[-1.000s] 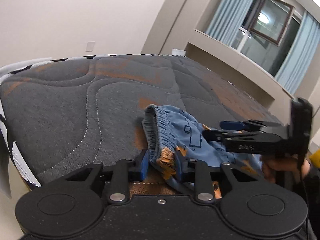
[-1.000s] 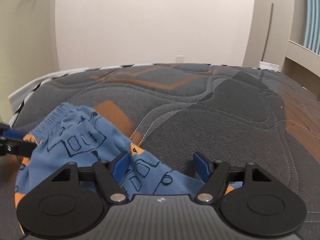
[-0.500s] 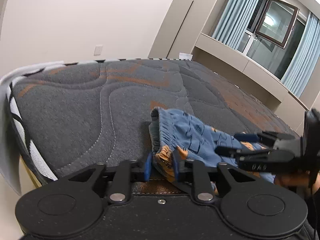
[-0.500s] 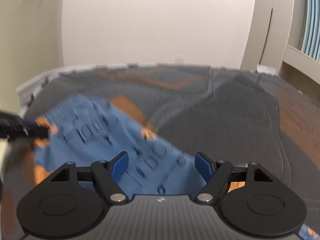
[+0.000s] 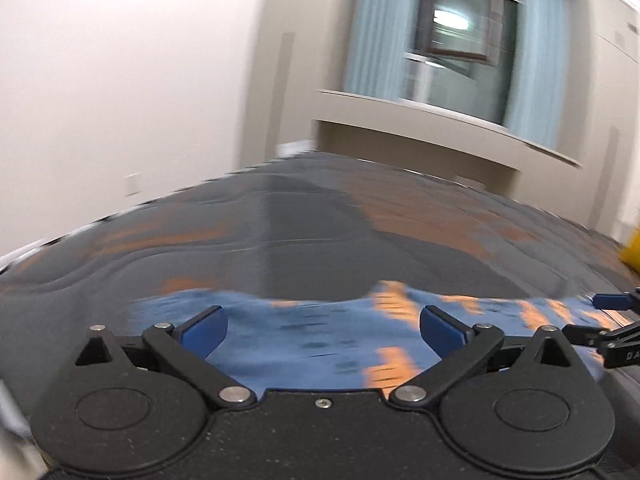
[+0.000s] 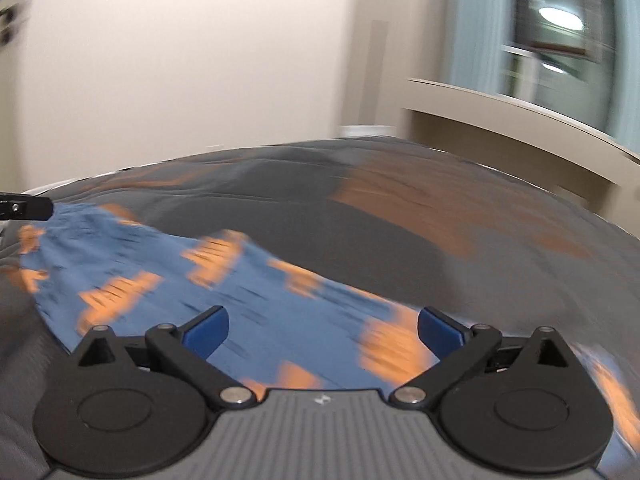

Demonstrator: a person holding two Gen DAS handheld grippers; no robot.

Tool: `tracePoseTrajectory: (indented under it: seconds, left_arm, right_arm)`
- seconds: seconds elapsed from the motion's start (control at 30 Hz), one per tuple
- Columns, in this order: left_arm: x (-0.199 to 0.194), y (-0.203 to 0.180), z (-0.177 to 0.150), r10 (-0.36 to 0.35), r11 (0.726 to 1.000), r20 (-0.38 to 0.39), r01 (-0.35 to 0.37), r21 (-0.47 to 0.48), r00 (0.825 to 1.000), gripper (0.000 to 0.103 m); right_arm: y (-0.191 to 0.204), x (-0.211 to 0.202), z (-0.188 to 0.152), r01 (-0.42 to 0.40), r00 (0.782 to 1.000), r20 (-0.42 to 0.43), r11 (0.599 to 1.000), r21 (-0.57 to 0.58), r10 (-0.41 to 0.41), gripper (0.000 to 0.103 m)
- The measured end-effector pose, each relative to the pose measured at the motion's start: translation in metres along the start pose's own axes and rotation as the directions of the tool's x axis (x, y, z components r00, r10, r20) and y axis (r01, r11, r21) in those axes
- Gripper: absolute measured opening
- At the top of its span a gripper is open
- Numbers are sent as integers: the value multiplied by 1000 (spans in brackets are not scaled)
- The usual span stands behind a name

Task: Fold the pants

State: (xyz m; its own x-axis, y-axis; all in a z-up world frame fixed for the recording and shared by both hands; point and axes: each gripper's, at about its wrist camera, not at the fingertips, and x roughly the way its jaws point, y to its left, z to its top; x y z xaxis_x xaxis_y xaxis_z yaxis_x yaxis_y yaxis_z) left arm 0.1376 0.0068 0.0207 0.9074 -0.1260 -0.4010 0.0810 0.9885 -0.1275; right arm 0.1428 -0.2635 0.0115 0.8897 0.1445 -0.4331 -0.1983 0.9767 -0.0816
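Both views are smeared by motion blur, so the print on the soft blue fabric pants with orange patches (image 5: 320,340) reads only as dark streaks, and their waistband and leg ends cannot be told apart. The near part of the garment is hidden behind each gripper's black body, and in the right wrist view its right side runs out of frame. The pants lie spread flat on the dark grey quilted mattress with rust-orange panels (image 5: 320,240), whose stitched curves are only faintly traceable. The left gripper (image 5: 323,327), black with blue finger pads, has its fingers spread wide, the cloth lying beyond and between them with nothing pinched; its tip also pokes in at the left edge of the right wrist view, near the far corner of the pants. The right gripper (image 6: 323,327), with a ribbed grey top plate, is likewise spread wide over the cloth (image 6: 260,304), gripping nothing; in the left wrist view its dark fingers enter at the right edge, just beside the fabric's edge. Behind the bed stand a plain cream wall (image 5: 120,80), a pale ledge, and a window with light blue curtains (image 5: 460,32), all blurred.
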Motion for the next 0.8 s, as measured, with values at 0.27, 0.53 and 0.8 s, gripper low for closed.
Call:
tracePoseTrajectory:
  seconds: [0.27, 0.53, 0.8]
  left_arm:
    - [60, -133, -4, -163, 970, -99, 178, 164, 982, 102]
    - [110, -224, -11, -226, 926, -151, 261, 273, 962, 102]
    - [160, -249, -20, -127, 919, -222, 199, 339, 967, 102]
  right_arm:
    - [-130, -74, -71, 200, 979, -37, 924, 326, -199, 103]
    - [-212, -69, -108, 91, 996, -38, 813, 576, -84, 78]
    - [-244, -49, -114, 31, 999, -9, 754, 656, -34, 74]
